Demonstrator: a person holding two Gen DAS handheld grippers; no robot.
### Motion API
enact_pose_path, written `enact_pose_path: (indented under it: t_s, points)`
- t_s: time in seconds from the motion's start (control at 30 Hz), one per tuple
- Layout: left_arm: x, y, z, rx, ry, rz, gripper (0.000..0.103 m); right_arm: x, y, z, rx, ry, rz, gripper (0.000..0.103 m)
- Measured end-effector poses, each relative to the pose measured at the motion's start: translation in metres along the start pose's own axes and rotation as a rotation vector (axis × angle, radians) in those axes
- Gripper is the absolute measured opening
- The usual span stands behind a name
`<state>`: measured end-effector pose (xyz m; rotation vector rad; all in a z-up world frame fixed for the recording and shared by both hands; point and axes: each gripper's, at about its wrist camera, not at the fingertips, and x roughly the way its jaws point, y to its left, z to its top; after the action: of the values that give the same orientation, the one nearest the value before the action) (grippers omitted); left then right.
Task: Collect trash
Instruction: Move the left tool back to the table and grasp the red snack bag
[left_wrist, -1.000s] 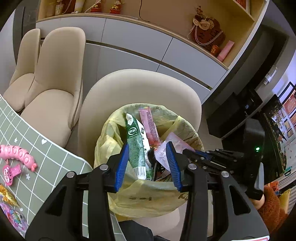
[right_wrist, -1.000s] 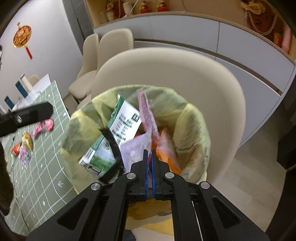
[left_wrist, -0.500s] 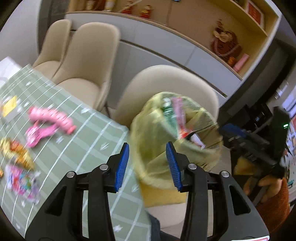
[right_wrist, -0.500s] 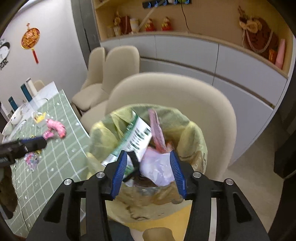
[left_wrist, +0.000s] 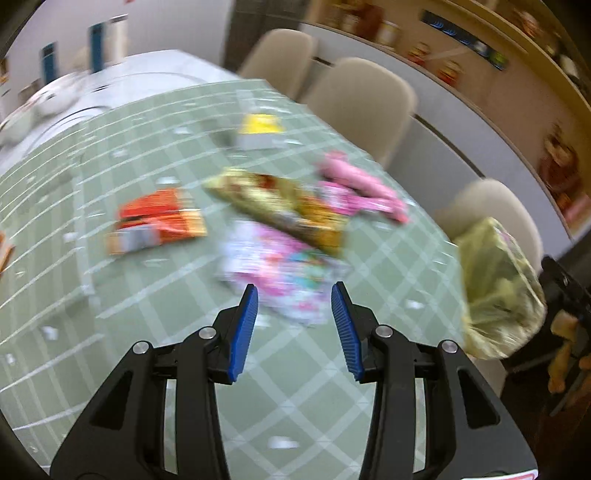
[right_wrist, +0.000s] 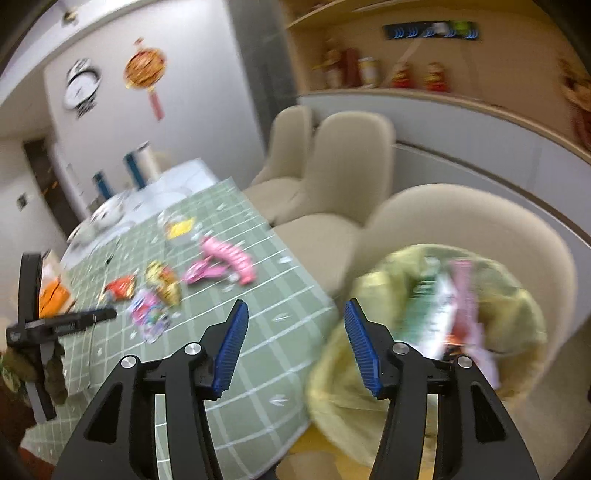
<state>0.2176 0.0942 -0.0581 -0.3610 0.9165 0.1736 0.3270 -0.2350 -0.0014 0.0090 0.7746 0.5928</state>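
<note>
Between your left tongs (left_wrist: 294, 326) nothing is gripped: the blue pads stand parted over the green checked table (left_wrist: 295, 406), with the pink-and-white wrapper (left_wrist: 280, 269) lying just beyond their tips, not touched as far as the blur lets you judge. Your right tongs (right_wrist: 295, 350) have just been opening and now gape wide with nothing between the pads; they hang near the table's edge, with the yellow-lined trash bin (right_wrist: 517, 314) just to their right on a beige chair (right_wrist: 554, 258).

Part of the job looks done. The bin already holds several pieces, among them a green-and-white pack (right_wrist: 432, 314) and a pink strip (right_wrist: 465, 291), and it seems fairly full.

A good deal is left. Past the pink-and-white wrapper lie a gold-and-red snack bag (left_wrist: 284, 210), a red-orange packet (left_wrist: 155, 221) off to its left, and a yellow item (left_wrist: 258, 129) farther back. A pink toy-like thing (left_wrist: 362, 184) sits near the gold bag; whether that counts as trash you cannot tell from here.

My reading is that you are between pieces: one drop is finished, and the pink-and-white wrapper is the nearest candidate for the left tongs.
</note>
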Motion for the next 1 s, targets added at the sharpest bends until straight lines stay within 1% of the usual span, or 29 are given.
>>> enact_pose_path:
  t_s: [0.07,0.13,0.23,0.3,0.4,0.5,0.6,0.67,0.77,0.8,0.87,0.9,1.0]
  points:
    - [0.002,0.023,0.005,-0.024,-0.013,0.024,0.040,0.016,0.020,-0.002,-0.042,0.029,0.050,0.051]
    - [0.008,0.047,0.016,-0.044,-0.032,0.027,0.040,0.031,0.041,-0.006,-0.077,0.056,0.056,0.051]
    - [0.020,0.070,0.036,-0.035,-0.046,0.042,0.040,0.050,0.058,-0.013,-0.112,0.107,0.086,0.051]
    - [0.034,0.082,0.051,-0.016,-0.043,0.070,0.040,0.059,0.067,-0.018,-0.133,0.131,0.083,0.051]
    - [0.052,0.099,0.068,-0.005,-0.038,0.139,0.040,0.069,0.074,-0.024,-0.153,0.152,0.072,0.051]
    - [0.067,0.116,0.074,-0.042,-0.008,0.146,0.040,0.077,0.077,-0.028,-0.177,0.169,0.034,0.051]
    - [0.073,0.121,0.067,-0.074,0.026,0.123,0.040,0.085,0.083,-0.027,-0.202,0.181,0.062,0.051]
    - [0.069,0.117,0.054,-0.101,0.054,0.096,0.040,0.093,0.094,-0.024,-0.237,0.183,0.098,0.051]
    - [0.057,0.106,0.035,-0.129,0.062,0.076,0.040,0.105,0.109,-0.014,-0.278,0.170,0.130,0.051]
    - [0.053,0.102,0.029,-0.133,0.063,0.067,0.040,0.114,0.115,-0.008,-0.285,0.172,0.160,0.051]
    - [0.043,0.095,0.014,-0.161,0.078,0.030,0.040,0.126,0.124,0.000,-0.297,0.177,0.196,0.051]
    - [0.038,0.093,0.006,-0.187,0.093,-0.003,0.040,0.133,0.129,0.005,-0.308,0.176,0.205,0.051]
    - [0.027,0.084,-0.013,-0.208,0.115,-0.055,0.040,0.156,0.151,0.018,-0.377,0.177,0.220,0.051]
